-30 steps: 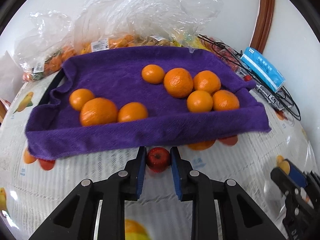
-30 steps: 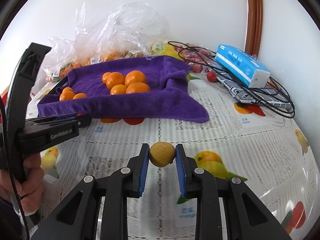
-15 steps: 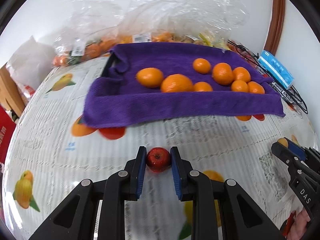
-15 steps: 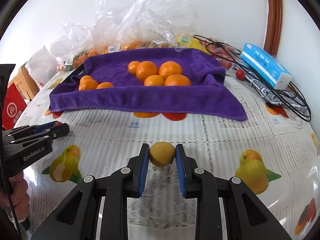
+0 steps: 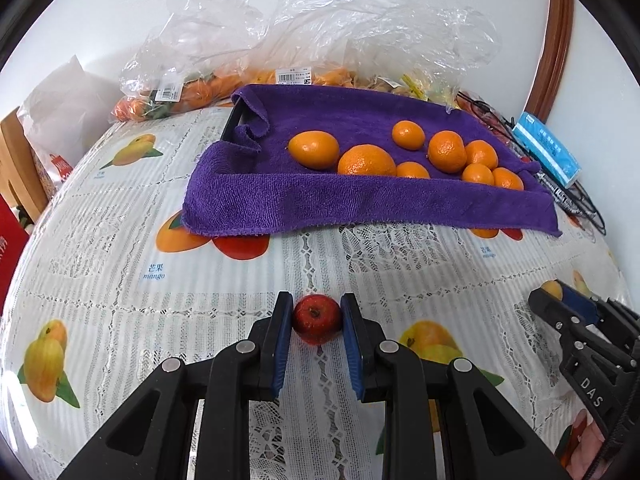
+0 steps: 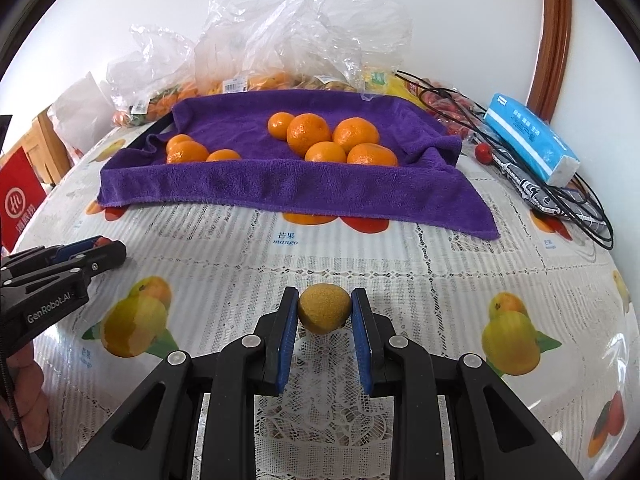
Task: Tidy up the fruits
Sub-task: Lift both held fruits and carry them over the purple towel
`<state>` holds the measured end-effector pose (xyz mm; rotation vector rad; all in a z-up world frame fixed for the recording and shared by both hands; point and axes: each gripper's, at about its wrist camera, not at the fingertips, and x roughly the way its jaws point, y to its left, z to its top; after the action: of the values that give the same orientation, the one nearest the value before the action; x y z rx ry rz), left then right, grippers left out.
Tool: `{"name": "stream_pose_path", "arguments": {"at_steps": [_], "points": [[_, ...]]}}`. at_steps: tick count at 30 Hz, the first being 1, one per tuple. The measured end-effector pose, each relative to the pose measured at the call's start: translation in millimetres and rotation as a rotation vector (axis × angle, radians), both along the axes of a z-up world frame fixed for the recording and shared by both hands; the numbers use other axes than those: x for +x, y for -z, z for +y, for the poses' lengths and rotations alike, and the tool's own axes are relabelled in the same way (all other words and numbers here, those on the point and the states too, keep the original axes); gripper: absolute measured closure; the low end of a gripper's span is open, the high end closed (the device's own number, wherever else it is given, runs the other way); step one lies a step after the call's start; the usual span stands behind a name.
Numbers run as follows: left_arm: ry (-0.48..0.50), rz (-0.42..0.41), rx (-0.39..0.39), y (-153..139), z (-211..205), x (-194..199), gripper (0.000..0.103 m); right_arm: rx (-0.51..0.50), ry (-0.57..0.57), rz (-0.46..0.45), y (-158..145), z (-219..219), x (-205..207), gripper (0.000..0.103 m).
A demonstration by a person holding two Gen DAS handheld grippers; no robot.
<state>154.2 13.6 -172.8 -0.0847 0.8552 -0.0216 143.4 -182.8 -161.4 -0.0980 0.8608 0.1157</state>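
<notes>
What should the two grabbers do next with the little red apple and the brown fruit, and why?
Probably carry both forward over the purple towel. The left gripper grips the red apple, the right gripper the brown fruit, and the oranges already lie there.

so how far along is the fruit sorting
Done: eight oranges already lie on the purple towel. In hand: the left tongs grip a small red apple, the right tongs a brown kiwi, both above the tablecloth. Left: setting those two down, and the bagged fruit behind.
</notes>
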Motion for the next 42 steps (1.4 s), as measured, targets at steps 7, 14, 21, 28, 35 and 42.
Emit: {"name": "stream_pose_path", "arguments": {"at_steps": [7, 14, 21, 28, 35, 42], "points": [[0.001, -0.006, -0.048, -0.2, 5.8, -1.0, 0.08, 0.002, 0.013, 0.012, 2.2, -2.0, 1.3, 0.077], [0.008, -0.004, -0.038, -1.2, 4.7, -0.7, 0.08, 0.027, 0.014, -0.014, -1.7, -3.8, -2.6, 0.077], [0.019, -0.009, -0.062, -9.8, 5.0, -3.0, 0.08, 0.073, 0.019, -0.032, -11.3, -9.0, -4.1, 0.077], [0.053, -0.053, -0.06, -35.9, -5.1, -1.9, 0.08, 0.06, 0.009, -0.103, -41.2, -11.6, 3.0, 0.077], [0.062, -0.104, -0.062, -63.9, -5.2, 17.3, 0.08, 0.06, 0.029, -0.164, -67.6, -18.4, 25.4, 0.077], [0.045, -0.155, -0.089, -85.1, -5.0, 46.9, 0.08, 0.079, 0.024, -0.195, -83.8, -18.6, 53.8, 0.077]]}}
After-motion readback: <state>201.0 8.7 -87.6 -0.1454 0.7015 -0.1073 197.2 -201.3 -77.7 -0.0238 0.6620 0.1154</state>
